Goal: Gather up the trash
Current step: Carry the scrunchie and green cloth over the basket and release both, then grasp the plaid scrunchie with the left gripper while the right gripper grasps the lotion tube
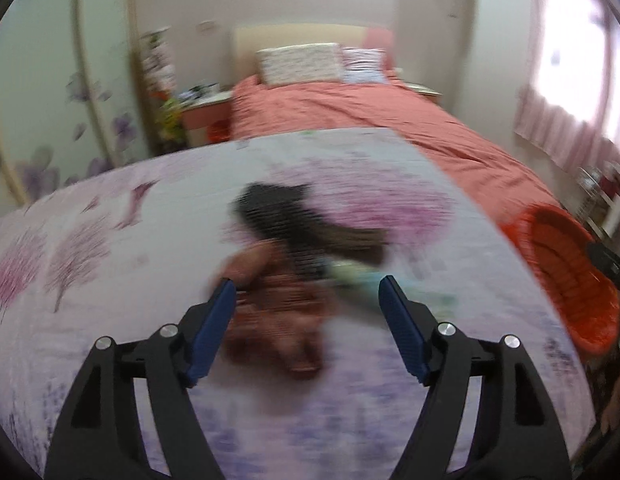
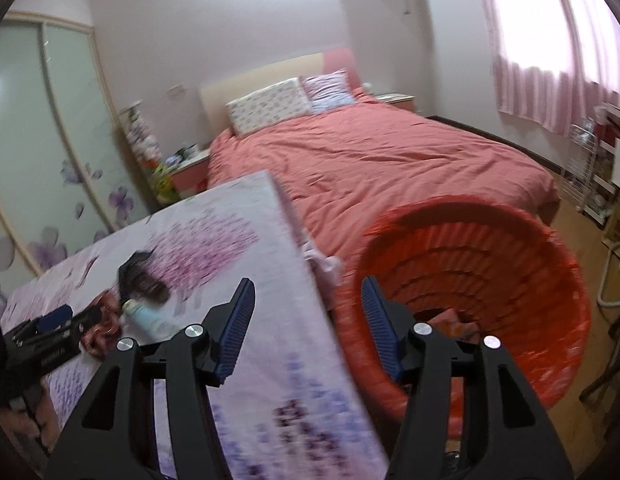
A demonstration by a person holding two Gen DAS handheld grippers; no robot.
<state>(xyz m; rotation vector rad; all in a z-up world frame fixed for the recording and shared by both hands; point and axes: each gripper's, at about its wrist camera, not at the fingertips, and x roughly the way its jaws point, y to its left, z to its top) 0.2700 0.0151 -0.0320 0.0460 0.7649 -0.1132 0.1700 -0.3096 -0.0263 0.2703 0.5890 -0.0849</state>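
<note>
In the left wrist view my left gripper [image 1: 308, 286] is open above a floral table cloth [image 1: 110, 260]. Between and ahead of its jaws lie a blurred reddish-brown crumpled wrapper [image 1: 278, 320], a black piece of trash [image 1: 294, 220] and a pale green-white bottle [image 1: 358, 276]. In the right wrist view my right gripper [image 2: 308, 294] is open and empty, at the rim of a red bin [image 2: 490, 280] beside the table. The bin holds some trash at its bottom [image 2: 450, 320]. The left gripper [image 2: 50, 328], the wrapper [image 2: 102, 328], the black piece [image 2: 140, 280] and the bottle [image 2: 144, 316] show at the left.
The red bin [image 1: 566, 272] stands at the table's right edge. A bed with a salmon cover [image 2: 370, 160] lies behind the table. A wardrobe with glass doors [image 2: 42, 140] is at the left, a nightstand [image 2: 186, 168] beside the bed, a rack [image 2: 598, 160] under the window.
</note>
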